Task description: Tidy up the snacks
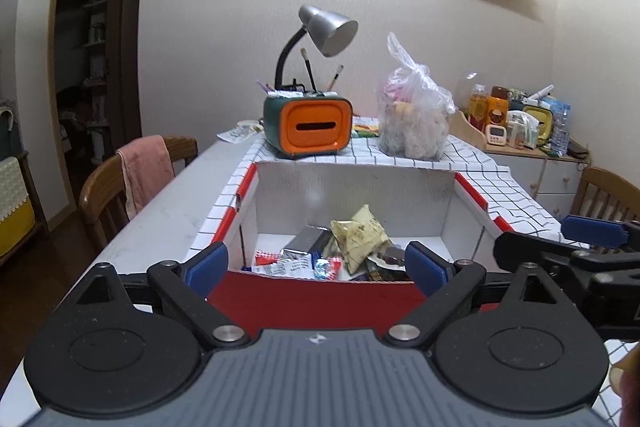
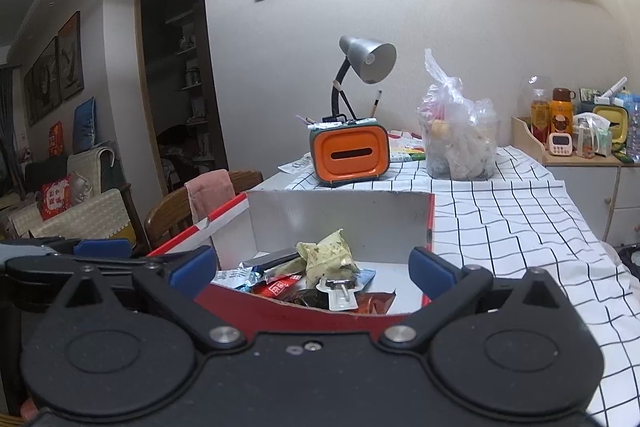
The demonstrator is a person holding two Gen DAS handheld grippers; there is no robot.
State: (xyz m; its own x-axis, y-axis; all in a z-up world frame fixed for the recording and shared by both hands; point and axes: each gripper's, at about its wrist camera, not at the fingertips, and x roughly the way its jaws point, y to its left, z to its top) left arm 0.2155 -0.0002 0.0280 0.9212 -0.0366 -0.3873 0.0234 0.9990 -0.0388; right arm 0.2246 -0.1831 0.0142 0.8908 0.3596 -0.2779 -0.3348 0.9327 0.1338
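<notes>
The left gripper (image 1: 316, 269) is held with its blue-padded fingers (image 1: 208, 265) spread wide and nothing between them. It is aimed slightly downward over the near red wall of the box (image 1: 316, 301). The right gripper (image 2: 314, 273) is held likewise, fingers (image 2: 432, 271) wide apart and empty, beside the left one and just short of the same wall; its tip is seen at the right edge of the left wrist view.

Inside the white-lined box the snacks (image 1: 320, 259) are piled on the floor against the near wall. A pale patterned packet (image 1: 360, 235) is propped on top, tilted, its long axis rising toward the far wall. A silver-dark bar (image 2: 276, 259) lies roughly crosswise. A red wrapper (image 2: 280, 289) carries white characters, too small to be read.

The box rests on the bench (image 2: 520, 227), which is covered by a checked cloth. Beyond it stand an orange-fronted holder (image 1: 308, 127) with a lamp (image 1: 324, 31), and a tied clear bag (image 1: 412, 119).
</notes>
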